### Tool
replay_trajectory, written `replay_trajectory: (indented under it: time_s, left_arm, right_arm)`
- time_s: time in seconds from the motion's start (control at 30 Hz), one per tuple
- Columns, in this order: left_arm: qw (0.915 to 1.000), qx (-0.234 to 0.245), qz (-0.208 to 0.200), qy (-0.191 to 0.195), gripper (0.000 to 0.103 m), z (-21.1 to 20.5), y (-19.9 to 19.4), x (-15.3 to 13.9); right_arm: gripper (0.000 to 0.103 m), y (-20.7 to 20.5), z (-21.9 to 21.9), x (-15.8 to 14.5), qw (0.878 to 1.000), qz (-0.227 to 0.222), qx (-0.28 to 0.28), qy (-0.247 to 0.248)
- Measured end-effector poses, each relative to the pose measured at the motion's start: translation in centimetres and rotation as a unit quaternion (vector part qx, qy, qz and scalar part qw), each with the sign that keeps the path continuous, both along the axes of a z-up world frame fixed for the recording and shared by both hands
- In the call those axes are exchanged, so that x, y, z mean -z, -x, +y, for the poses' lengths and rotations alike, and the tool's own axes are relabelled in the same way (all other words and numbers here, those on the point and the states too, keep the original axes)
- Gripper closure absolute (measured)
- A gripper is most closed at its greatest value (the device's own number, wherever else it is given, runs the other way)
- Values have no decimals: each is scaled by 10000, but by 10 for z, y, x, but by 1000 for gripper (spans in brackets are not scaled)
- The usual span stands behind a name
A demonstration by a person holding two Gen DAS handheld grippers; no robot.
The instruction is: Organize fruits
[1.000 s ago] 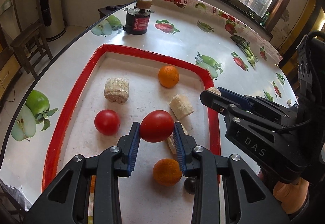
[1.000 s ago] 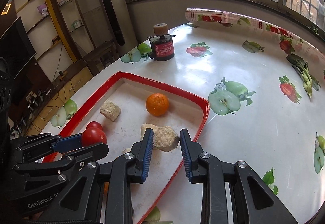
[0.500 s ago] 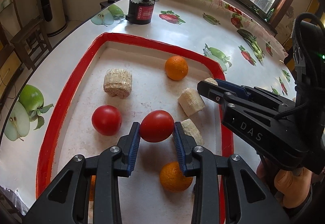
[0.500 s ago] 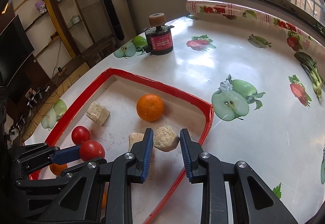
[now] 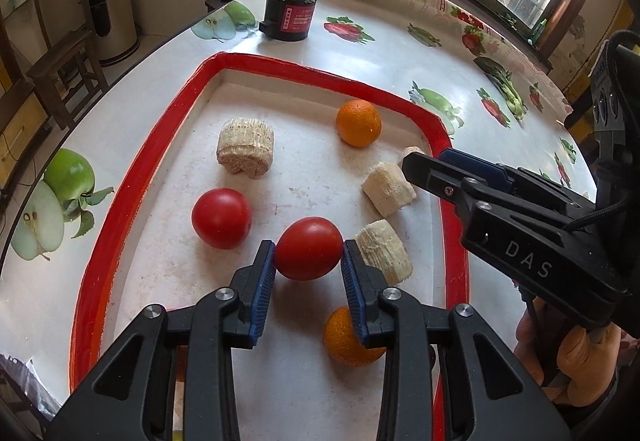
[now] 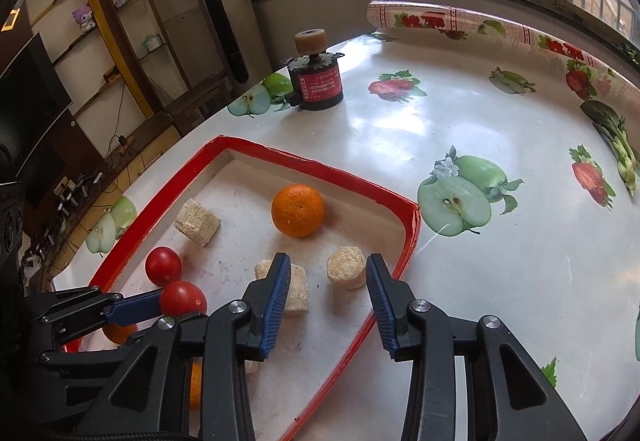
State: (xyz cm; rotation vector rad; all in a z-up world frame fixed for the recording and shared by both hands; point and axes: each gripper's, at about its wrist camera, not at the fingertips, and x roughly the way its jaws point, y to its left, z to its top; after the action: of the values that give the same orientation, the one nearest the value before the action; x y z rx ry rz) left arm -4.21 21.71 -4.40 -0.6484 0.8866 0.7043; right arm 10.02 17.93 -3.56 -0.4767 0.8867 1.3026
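Note:
My left gripper (image 5: pixel 308 265) is shut on a red tomato (image 5: pixel 309 248) and holds it over the red-rimmed tray (image 5: pixel 132 177). A second tomato (image 5: pixel 221 218) lies just to its left in the tray. My right gripper (image 6: pixel 328 281) is open; a beige corn-cob piece (image 6: pixel 346 267) lies on the tray floor between its fingers, near the tray's right corner. In the tray are two oranges (image 5: pixel 358 122) (image 5: pixel 349 339) and other cob pieces (image 5: pixel 245 152) (image 5: pixel 388 190) (image 5: pixel 383 251). The held tomato also shows in the right wrist view (image 6: pixel 182 299).
A black-and-red cylindrical motor (image 5: pixel 289 11) stands on the fruit-print tablecloth beyond the tray. The rolled edge of the cloth (image 6: pixel 460 25) runs along the windows at the back. The table's edge (image 5: pixel 120 73) curves at the left, with a wooden stool (image 5: pixel 66 73) beyond it.
My right gripper has opened and let go of the cob piece, which now lies in the tray. My left gripper still holds the tomato, now closer to the tray.

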Motion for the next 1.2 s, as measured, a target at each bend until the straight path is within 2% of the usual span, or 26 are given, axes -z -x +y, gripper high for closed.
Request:
replay_trajectory:
  time_s: [0.03,0.07,0.1,0.23,0.5,0.63,0.83,1.0,1.1,1.2]
  left_arm:
    - [10000,-18,-13,-46,63,-2,2,-2]
    - [9999,-45,-32,-105,50,-5,4,-4]
    - [9998,-70,-55,-171,43,-7,6,-7]
    - [9995,-68,-135,-281,43,-15,15,-16]
    - [9994,-18,-174,-312,43,-37,35,-21]
    - [9991,-1,-194,-383,43,-53,48,-24]
    - [9973,31,-244,-692,43,-80,69,-33]
    - [9946,6,-160,-1021,37,-99,85,-40]
    - [9917,-82,-98,-1277,24,-110,95,-43]
    - [9891,-86,-25,-1469,24,-120,104,-44]
  right_arm:
    - [60,1,-2,-1,10000,11,-18,-14]
    - [59,1,-4,-2,10000,17,-32,-30]
    - [58,2,-7,-4,10000,14,-38,-47]
    - [53,3,-18,-10,9999,38,-52,-117]
    - [49,9,-44,-24,9995,42,-204,-249]
    - [46,18,-59,-28,9985,-22,-467,-299]
    - [32,35,-80,-32,9936,-317,-1018,-373]
    - [20,48,-100,-35,9863,-375,-1536,-468]
    - [17,59,-112,-35,9812,-507,-1797,-485]
    - [17,66,-123,-34,9769,-565,-2008,-455]
